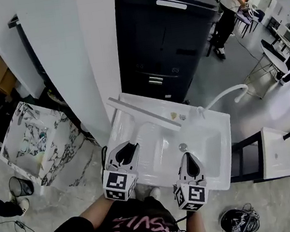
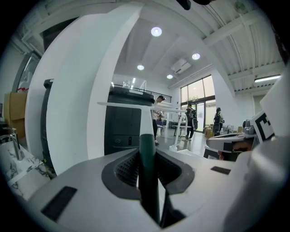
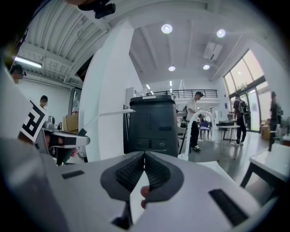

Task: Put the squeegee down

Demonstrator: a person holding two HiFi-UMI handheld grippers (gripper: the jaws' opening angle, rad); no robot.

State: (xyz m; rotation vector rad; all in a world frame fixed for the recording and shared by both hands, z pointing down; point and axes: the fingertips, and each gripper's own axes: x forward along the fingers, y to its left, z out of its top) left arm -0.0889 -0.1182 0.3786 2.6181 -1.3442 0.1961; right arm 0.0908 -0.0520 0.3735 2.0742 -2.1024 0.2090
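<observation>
Holding the squeegee [image 1: 143, 113] out over the white sink [image 1: 216, 145]

Clamped by its dark green handle in the left hand-held gripper [image 1: 127, 150], pads pressed on both sides of the handle, long white blade set crosswise at the far end, across the sink's far left part. Reaching forward beside it over the sink's near rim, the right hand-held gripper [image 1: 188, 160], pads together with nothing between them. Both kept low and close to the torso, roughly level, pointing toward the black cabinet [image 1: 166, 35] behind the sink.
</observation>
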